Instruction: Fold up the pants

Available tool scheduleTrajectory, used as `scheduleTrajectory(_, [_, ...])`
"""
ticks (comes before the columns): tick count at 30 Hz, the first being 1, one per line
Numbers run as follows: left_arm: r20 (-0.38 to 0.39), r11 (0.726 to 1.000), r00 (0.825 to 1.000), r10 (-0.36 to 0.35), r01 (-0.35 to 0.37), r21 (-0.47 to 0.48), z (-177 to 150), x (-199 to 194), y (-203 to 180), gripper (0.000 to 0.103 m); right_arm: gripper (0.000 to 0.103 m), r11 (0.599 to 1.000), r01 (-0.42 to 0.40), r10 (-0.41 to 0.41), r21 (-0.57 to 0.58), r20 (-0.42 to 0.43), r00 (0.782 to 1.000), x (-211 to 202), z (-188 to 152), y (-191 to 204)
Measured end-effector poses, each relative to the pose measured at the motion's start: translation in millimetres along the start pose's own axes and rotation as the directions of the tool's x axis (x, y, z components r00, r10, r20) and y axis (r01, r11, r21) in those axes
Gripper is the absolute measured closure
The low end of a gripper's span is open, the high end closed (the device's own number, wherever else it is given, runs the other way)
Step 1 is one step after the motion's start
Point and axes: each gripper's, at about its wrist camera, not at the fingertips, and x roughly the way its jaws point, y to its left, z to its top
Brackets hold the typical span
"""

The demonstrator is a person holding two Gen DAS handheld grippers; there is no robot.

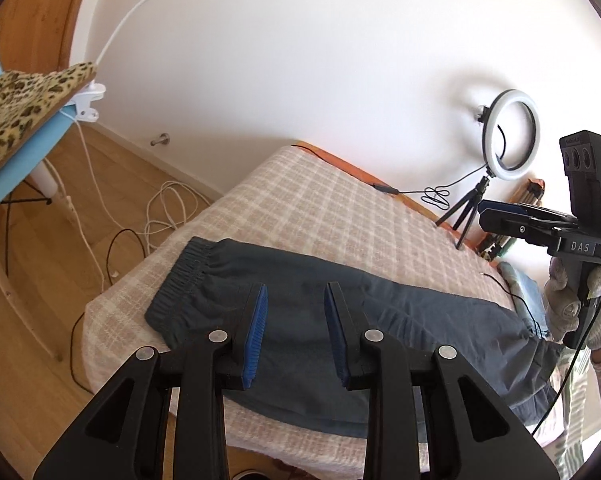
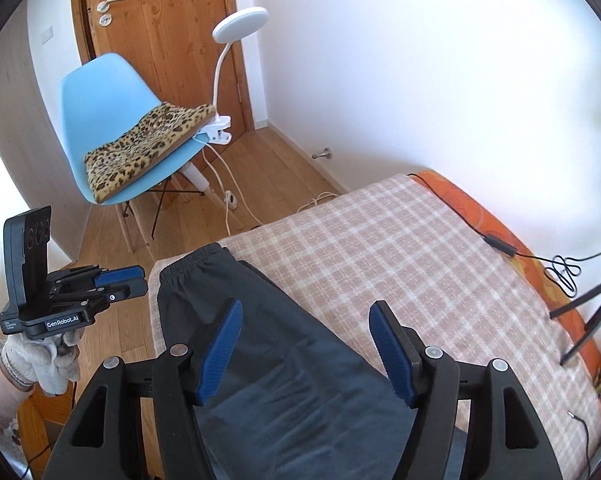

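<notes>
Dark blue-grey pants (image 1: pixel 300 264) lie flat along the near edge of a bed covered with a checked blanket (image 1: pixel 320 200). Their elastic waistband (image 1: pixel 180 280) is at the left end. My left gripper (image 1: pixel 296 288) hovers over the middle of the pants, its blue pads (image 1: pixel 256 332) apart with nothing between them. In the right wrist view the pants (image 2: pixel 292 360) run from the waistband (image 2: pixel 188 264) toward the camera. My right gripper (image 2: pixel 306 305) is open above them and holds nothing. Gloved hands hold both tools: the right gripper (image 1: pixel 485 214) shows at the right edge, the left gripper (image 2: pixel 142 280) at the left.
A blue chair (image 2: pixel 84 92) with a leopard cushion (image 2: pixel 140 148) and a clipped white lamp (image 2: pixel 240 20) stands on the wood floor beside the bed. A ring light (image 1: pixel 510 136) on a tripod stands at the bed's far side. Cables (image 1: pixel 168 208) lie on the floor and along the orange bed edge (image 2: pixel 480 216).
</notes>
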Motion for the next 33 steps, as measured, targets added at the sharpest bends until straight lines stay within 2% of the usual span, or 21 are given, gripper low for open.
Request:
scheduleTrajectory(8, [-0.030,0.984,0.990,-0.137,0.139,0.113,16,2,-74,0.075,0.033,0.986,0.110,-0.115,0.126,0.033,0.993,-85,-40,-49])
scheduleTrajectory(16, [-0.102,0.947,0.974,-0.204,0.223,0.231,6,3,-141,0.075,0.033,0.951,0.218,-0.230,0.218,0.032,0.973,-157,-87,-89])
scheduleTrajectory(17, [-0.121,0.938,0.969,-0.216,0.240,0.249,3,3,-149,0.073,0.033,0.946,0.230,-0.243,0.230,0.031,0.969,-166,-93,-92])
scheduleTrajectory(18, [-0.140,0.929,0.964,-0.226,0.256,0.267,-1,4,-156,0.061,0.033,0.939,0.241,-0.256,0.245,0.030,0.966,-174,-101,-97])
scheduleTrajectory(20, [-0.169,0.910,0.959,-0.228,0.272,0.313,-8,6,-172,0.052,0.033,0.927,0.260,-0.278,0.270,0.029,0.960,-191,-118,-107])
scheduleTrajectory(25, [-0.234,0.854,0.949,-0.212,0.296,0.427,-18,11,-213,0.052,0.031,0.875,0.329,-0.347,0.354,-0.013,0.938,-219,-173,-135])
scheduleTrajectory(29, [-0.286,0.799,0.940,-0.185,0.313,0.513,-28,16,-247,0.052,0.029,0.806,0.367,-0.388,0.465,-0.053,0.920,-247,-232,-166])
scheduleTrajectory(33, [-0.326,0.748,0.928,-0.178,0.343,0.568,-36,23,-282,0.052,0.028,0.716,0.398,-0.426,0.573,-0.092,0.900,-273,-288,-198])
